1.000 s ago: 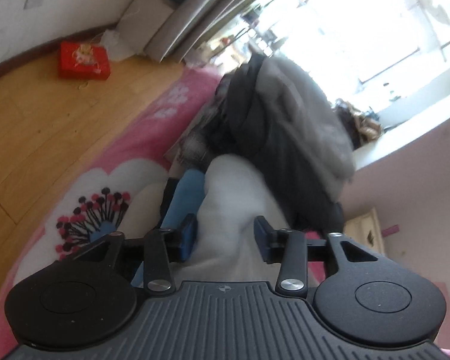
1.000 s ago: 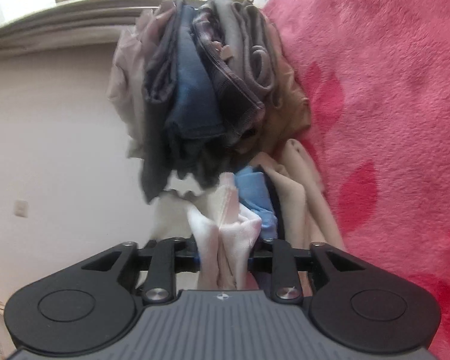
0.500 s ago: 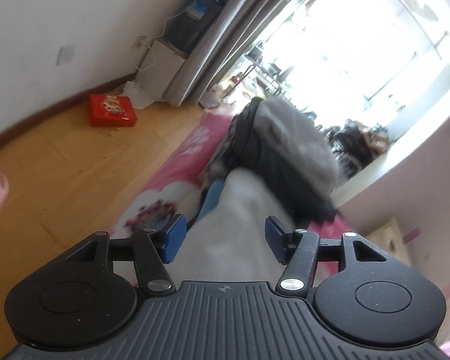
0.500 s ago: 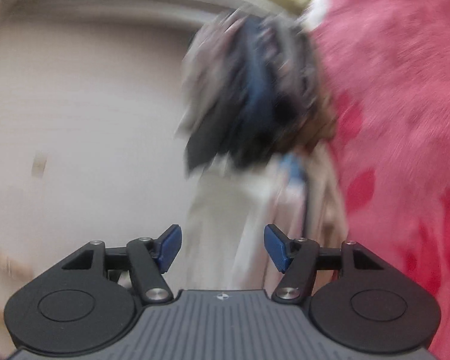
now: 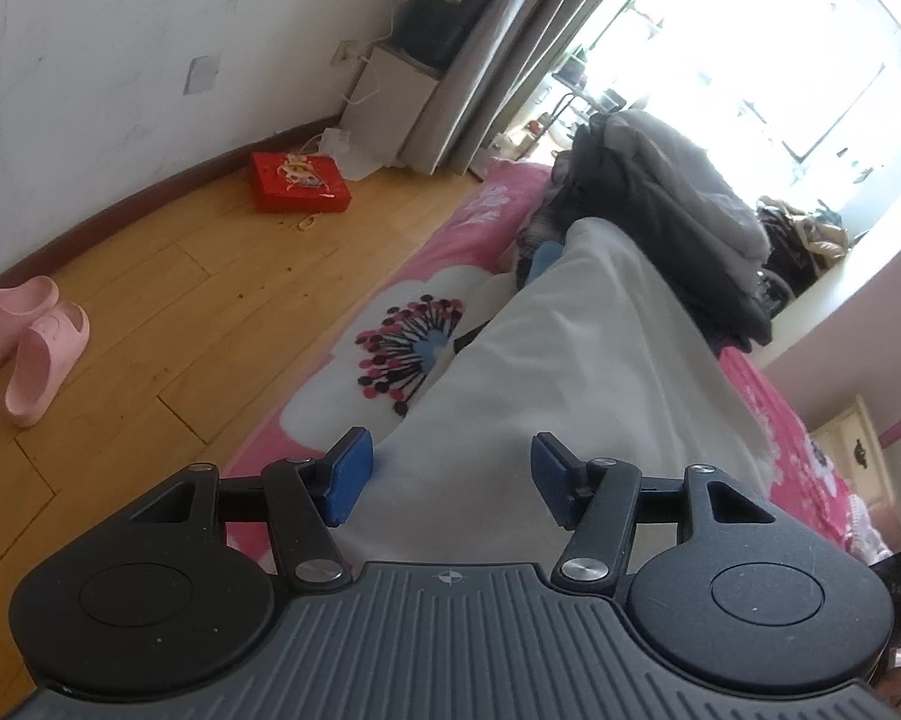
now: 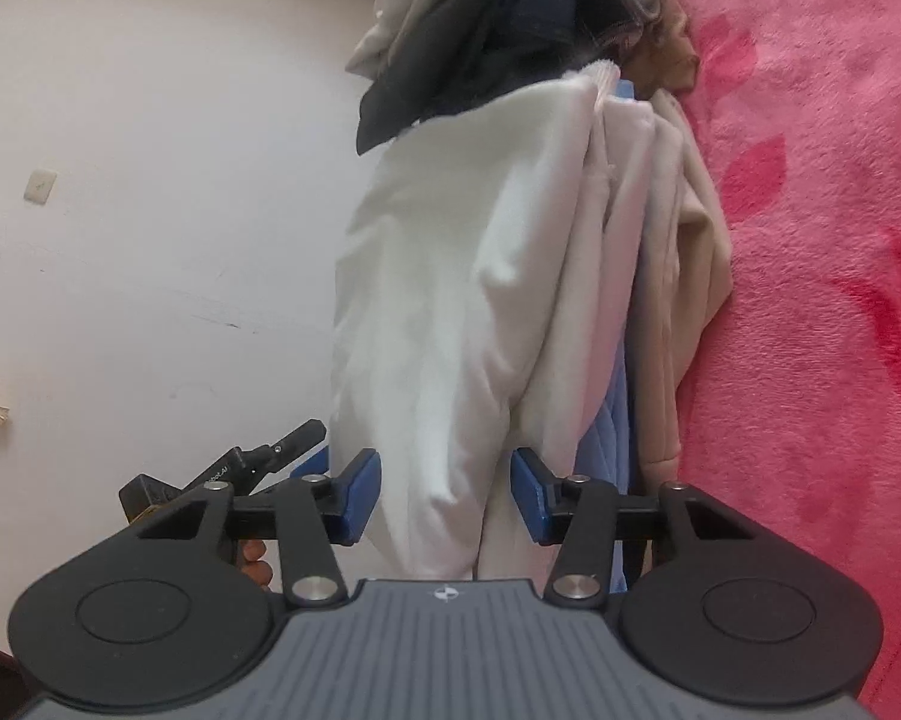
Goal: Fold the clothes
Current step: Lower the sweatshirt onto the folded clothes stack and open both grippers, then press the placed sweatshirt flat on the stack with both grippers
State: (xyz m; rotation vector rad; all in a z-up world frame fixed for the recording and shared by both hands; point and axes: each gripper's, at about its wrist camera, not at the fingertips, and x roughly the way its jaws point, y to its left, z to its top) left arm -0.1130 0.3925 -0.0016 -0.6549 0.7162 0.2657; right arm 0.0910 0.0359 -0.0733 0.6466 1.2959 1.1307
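On pink blanket | white garment between both parted claws, unclamped; right closing | writing unreadable

Straight ahead of the left tool it's all white garment, and behind that a big pile of dark and grey clothes blocks the far end of the pink blanket. The open room is off to the left: bare wooden floor, with just pink slippers and a red box near the wall. The right tool is closing with the white cloth hanging between its pads; beige and blue folds crowd its right, then it's clear pink blanket beyond. The other tool's fingers poke in low on the left.
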